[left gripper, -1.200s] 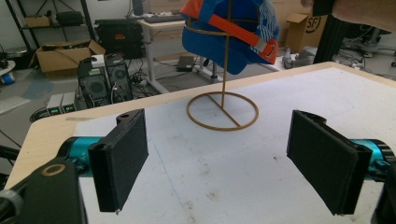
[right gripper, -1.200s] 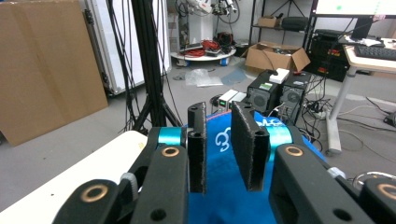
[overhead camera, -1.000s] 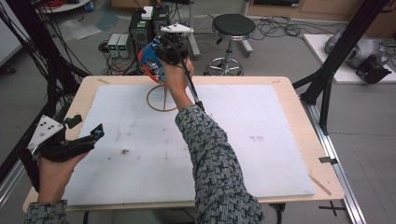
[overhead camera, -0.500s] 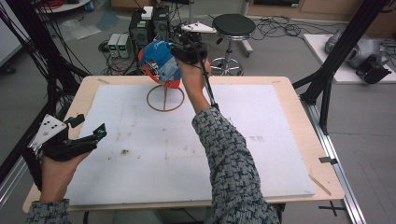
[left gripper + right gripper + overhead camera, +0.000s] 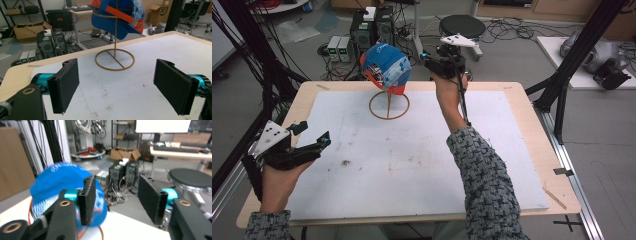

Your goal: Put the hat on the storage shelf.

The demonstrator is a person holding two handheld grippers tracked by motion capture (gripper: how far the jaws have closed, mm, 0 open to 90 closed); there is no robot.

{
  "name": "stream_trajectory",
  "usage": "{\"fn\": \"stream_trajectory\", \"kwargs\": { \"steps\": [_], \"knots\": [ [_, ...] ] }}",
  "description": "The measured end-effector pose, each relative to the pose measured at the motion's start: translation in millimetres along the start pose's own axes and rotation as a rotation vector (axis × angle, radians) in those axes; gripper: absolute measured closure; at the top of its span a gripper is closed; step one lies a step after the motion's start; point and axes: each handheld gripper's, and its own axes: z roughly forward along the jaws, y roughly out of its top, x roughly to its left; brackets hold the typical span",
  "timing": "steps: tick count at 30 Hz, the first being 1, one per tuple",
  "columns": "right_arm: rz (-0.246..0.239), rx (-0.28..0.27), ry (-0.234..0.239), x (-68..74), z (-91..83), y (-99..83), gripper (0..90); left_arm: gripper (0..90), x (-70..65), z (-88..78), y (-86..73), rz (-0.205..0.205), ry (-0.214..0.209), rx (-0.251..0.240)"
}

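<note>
Your right hand-held gripper (image 5: 428, 62) has let go of the cap (image 5: 385, 67), jaws now wide, shifted right at frame top. Left hand-held gripper (image 5: 314, 141) unchanged, wide, lower left.

The high view looks forward and down over the whole bench (image 5: 512, 150), while the left gripper view sits low near the bench's surface facing the cap (image 5: 117, 17) on its stand, which the right gripper view, raised at the far edge, sees close and blurred.
</note>
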Motion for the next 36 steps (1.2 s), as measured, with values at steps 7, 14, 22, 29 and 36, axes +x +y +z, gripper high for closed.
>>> {"fn": "stream_trajectory", "kwargs": {
  "steps": [7, 14, 22, 29, 36],
  "knots": [
    [0.006, -0.024, -0.037, -22.5, -27.8, -12.9, 35.7, 20.6, -2.3, 5.0, -0.4, 0.005, -0.009, 0.009],
    [-0.029, -0.033, -0.071, -34.8, -51.6, -24.5, 24.7, 20.6, -3.5, 8.0, -1.3, 0.003, -0.012, 0.012],
    [-0.021, -0.018, -0.1, -36.6, -74.8, -40.9, 11.8, 20.6, -3.2, 7.8, -1.8, 0.005, -0.014, 0.017],
    [-0.039, -0.028, -0.072, -38.2, -103.8, -60.4, 11.0, 20.6, -2.6, 7.6, -2.7, 0.003, -0.012, 0.02],
    [-0.019, -0.056, -0.045, -43.9, -132.0, -78.6, 11.0, 20.6, -2.2, 9.3, -4.5, 0.002, -0.008, 0.024]
  ]
}}
